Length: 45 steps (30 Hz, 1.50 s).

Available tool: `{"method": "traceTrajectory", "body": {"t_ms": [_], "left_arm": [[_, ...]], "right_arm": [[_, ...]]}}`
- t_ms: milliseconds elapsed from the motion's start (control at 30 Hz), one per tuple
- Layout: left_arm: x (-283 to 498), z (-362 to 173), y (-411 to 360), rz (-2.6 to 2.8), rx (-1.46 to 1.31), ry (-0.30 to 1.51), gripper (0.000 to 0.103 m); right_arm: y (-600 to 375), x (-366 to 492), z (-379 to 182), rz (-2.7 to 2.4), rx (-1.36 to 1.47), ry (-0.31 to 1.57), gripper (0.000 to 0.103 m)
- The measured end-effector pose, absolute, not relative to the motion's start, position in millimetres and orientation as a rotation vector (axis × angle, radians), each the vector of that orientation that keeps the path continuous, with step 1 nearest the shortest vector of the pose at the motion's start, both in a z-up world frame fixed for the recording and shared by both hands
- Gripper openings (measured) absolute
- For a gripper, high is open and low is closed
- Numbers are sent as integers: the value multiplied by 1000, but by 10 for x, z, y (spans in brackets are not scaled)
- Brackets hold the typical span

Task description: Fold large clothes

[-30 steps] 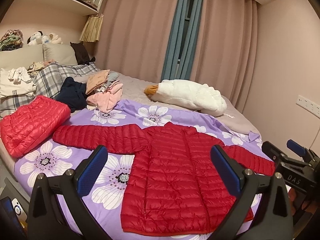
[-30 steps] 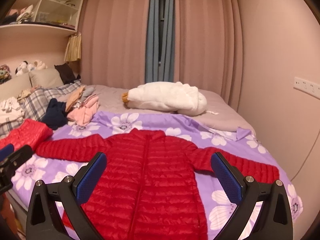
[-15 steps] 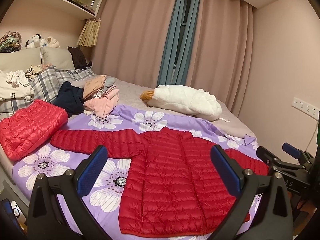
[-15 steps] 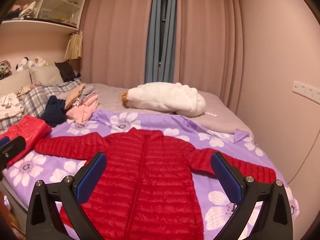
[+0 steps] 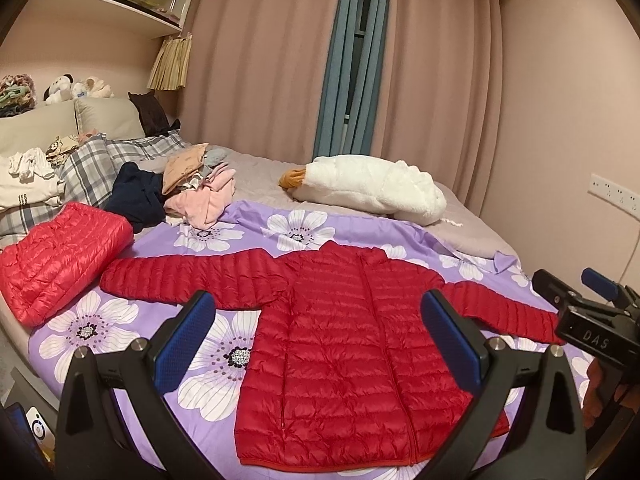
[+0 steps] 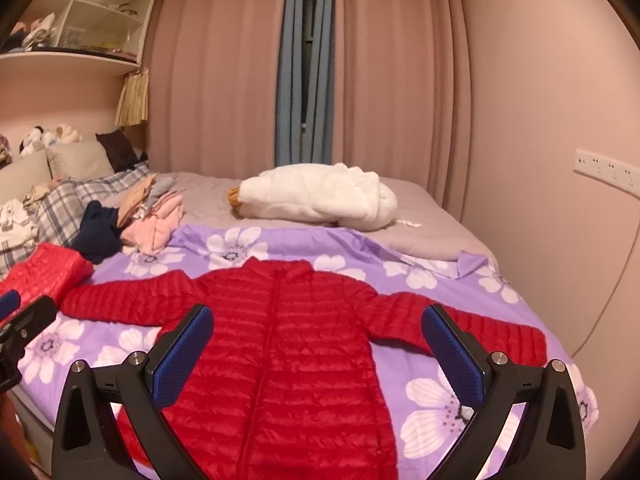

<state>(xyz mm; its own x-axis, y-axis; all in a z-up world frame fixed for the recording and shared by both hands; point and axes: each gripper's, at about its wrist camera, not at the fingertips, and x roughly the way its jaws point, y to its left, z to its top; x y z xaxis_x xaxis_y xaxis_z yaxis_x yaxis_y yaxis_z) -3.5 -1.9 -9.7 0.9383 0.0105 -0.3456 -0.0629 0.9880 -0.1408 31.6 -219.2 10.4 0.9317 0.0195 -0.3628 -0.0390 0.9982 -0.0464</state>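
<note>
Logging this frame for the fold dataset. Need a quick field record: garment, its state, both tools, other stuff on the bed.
garment: red puffer jacket
state: flat, front up, zipped, both sleeves spread out, unfolded
surface: purple floral sheet
left tool: open, above the jacket, holding nothing
right tool: open, above the jacket, holding nothing
already folded: second red jacket, at the sheet's left edge
also on bed: white fleece garment, pile of pink and navy clothes

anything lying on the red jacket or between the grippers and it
Nothing visible. The red jacket lies spread flat on the purple floral sheet, nothing on top; left gripper and right gripper are open.
</note>
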Motion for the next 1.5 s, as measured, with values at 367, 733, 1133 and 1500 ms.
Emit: {"method": "traceTrajectory", "body": {"t_ms": [367,733,1133,1500], "left_arm": [[176,-141,-122,39,-160,382,102],[234,-154,-172,27,-159,379,102],[575,-306,374,77,-374,272,102],[2001,-1598,959,177,-433,605,80]], "right_arm": [[-2491,405,41,-29,-28,415,103],[-2636,437,73,-34,21,391,103],[-2739,721,-28,88,149,273,103],[-4157,1787,-897,-198,421,581,103]]}}
